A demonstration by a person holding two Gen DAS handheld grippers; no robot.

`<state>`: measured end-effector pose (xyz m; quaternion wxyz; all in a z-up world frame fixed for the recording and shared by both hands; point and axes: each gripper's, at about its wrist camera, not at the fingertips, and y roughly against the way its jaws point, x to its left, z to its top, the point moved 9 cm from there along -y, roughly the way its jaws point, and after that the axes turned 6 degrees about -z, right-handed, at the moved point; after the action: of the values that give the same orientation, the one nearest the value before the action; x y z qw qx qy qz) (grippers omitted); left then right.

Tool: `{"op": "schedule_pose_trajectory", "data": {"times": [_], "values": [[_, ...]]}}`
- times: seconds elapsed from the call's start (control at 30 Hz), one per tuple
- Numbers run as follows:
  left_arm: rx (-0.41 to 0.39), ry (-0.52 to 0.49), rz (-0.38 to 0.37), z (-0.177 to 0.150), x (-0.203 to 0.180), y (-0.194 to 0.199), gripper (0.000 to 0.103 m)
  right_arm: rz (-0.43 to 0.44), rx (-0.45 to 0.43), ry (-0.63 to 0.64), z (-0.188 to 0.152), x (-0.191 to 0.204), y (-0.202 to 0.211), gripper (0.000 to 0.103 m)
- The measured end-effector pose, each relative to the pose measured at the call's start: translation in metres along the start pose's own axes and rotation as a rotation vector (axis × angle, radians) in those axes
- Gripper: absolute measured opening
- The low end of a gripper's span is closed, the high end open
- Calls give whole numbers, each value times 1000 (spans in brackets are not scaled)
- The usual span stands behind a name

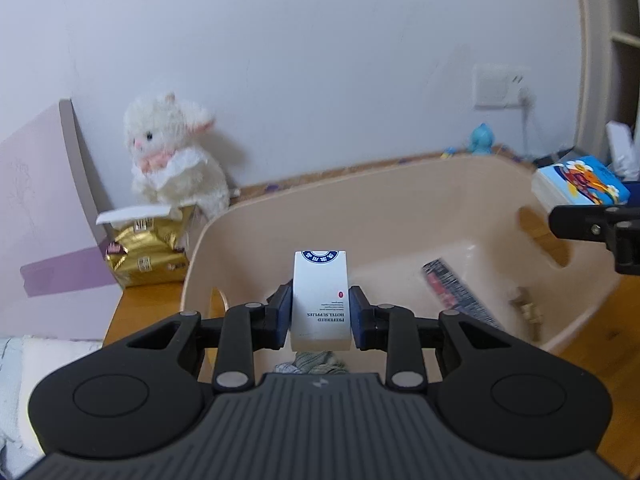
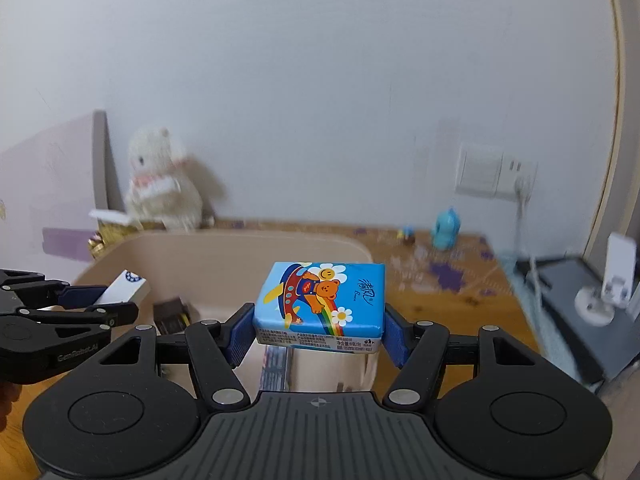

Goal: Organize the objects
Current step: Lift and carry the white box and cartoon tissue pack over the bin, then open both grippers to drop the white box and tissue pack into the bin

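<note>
My left gripper (image 1: 320, 312) is shut on a white box printed "hotel supplies" (image 1: 320, 296) and holds it above the near side of a beige plastic basket (image 1: 400, 184). My right gripper (image 2: 320, 320) is shut on a blue tissue pack with a cartoon bear (image 2: 322, 300), held above the basket's right rim (image 2: 280, 238). The tissue pack also shows at the right of the left wrist view (image 1: 580, 182), and the white box at the left of the right wrist view (image 2: 124, 286). A dark packet (image 1: 456, 292) lies inside the basket.
A white plush toy (image 1: 172, 152) sits on a gold packet (image 1: 148, 252) left of the basket. A blue figurine (image 2: 446, 228) stands on the wooden desk near a wall socket (image 2: 492, 172). A dark device and white stand (image 2: 600, 300) are at the right.
</note>
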<state>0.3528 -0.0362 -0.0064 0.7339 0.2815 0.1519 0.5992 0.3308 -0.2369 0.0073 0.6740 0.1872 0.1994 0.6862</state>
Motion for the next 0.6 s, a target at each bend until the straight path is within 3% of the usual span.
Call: {"op": "schedule_pose_trajectory", "data": {"times": [0.17, 0.33, 0.4, 0.47, 0.53, 0.6], "values": [[116, 9, 37, -14, 4, -30, 33, -67, 36, 78, -8, 4, -25, 62], [169, 55, 5, -21, 6, -40, 34, -81, 44, 119, -9, 7, -28, 62], [165, 57, 0, -21, 5, -37, 37, -82, 45, 132, -10, 8, -28, 71], [147, 52, 4, -20, 5, -32, 65, -79, 39, 133, -10, 9, -24, 76], [105, 45, 13, -15, 5, -21, 76, -71, 31, 121, -8, 9, -19, 79], [74, 35, 13, -12, 3, -8, 76, -58, 16, 106, -6, 10, -11, 84]]}}
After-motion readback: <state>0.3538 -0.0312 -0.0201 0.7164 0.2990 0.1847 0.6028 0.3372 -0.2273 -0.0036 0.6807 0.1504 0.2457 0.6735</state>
